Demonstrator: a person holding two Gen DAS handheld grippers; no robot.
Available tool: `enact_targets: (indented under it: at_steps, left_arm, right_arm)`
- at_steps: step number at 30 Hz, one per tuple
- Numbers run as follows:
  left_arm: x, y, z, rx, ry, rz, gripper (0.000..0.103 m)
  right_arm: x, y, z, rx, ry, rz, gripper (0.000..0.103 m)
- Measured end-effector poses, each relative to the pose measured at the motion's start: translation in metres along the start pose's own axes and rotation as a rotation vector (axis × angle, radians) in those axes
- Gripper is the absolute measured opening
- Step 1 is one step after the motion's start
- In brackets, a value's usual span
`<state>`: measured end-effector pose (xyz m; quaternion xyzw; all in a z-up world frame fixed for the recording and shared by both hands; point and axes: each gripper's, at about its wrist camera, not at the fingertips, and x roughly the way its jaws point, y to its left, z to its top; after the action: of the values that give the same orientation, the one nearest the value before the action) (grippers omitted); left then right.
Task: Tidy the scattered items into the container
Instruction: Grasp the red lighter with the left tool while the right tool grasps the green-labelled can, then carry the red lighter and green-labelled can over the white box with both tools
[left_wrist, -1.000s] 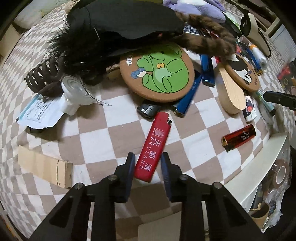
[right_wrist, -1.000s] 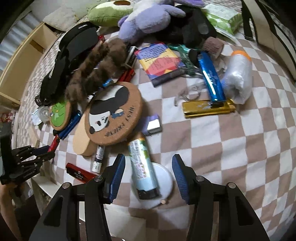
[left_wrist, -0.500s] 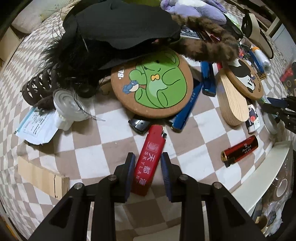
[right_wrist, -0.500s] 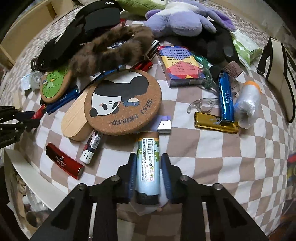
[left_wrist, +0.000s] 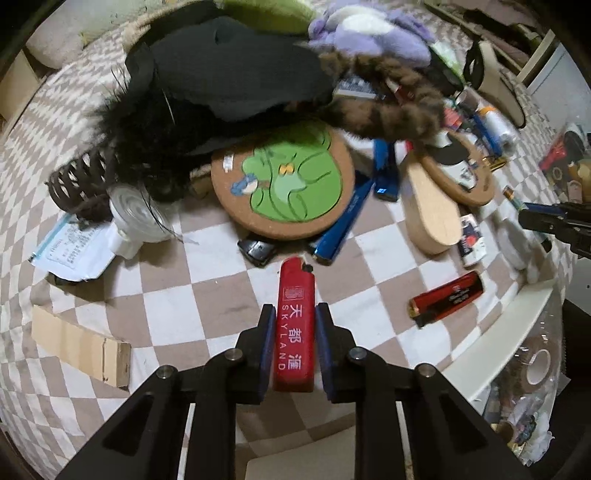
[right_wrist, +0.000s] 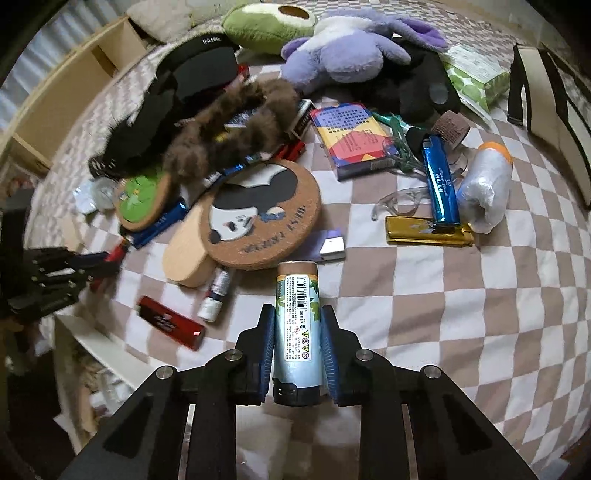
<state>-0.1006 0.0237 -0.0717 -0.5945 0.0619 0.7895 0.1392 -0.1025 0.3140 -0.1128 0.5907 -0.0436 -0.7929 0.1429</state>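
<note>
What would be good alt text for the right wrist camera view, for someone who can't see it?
The right gripper is shut on a pale blue lighter, above a brown-and-white checkered cloth. Beyond lie a panda cork coaster, a dark red lighter, a gold lighter and a purple plush toy.

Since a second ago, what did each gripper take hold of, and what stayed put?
The left gripper has just closed on the red lighter; the right gripper, open around the pale blue lighter before, has clamped it. Both lighters look lifted slightly. The coasters and other clutter stayed.
</note>
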Motion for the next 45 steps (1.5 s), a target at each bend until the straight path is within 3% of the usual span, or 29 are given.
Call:
enact_targets:
  at_steps: [5, 7, 10, 30, 45]
  left_arm:
    - [0.022, 0.007, -0.008, 0.006, -0.066, -0.03, 0.018]
    - [0.022, -0.011, -0.004, 0.013, -0.09, -0.039, 0.016]
    - [0.003, -0.013, -0.008, 0.019, -0.129, -0.05, 0.01]
    - [-0.045, 0.0, -0.003, -0.037, -0.253, -0.122, 0.01]
    - [-0.1, -0.01, -0.03, -0.006, -0.345, -0.231, 0.01]
  right_arm:
    - [-0.01, 0.01, 0.005, 0.035, -0.039, 0.064, 0.025]
    - [-0.014, 0.014, 0.007, 0.038, -0.057, 0.075, 0.025]
    - [-0.02, 0.02, 0.011, 0.034, -0.08, 0.076, 0.025]
    - [-0.057, 0.032, 0.012, 0.056, -0.189, 0.183, 0.025]
    - [-0.077, 0.048, 0.006, 0.026, -0.226, 0.271, 0.025]
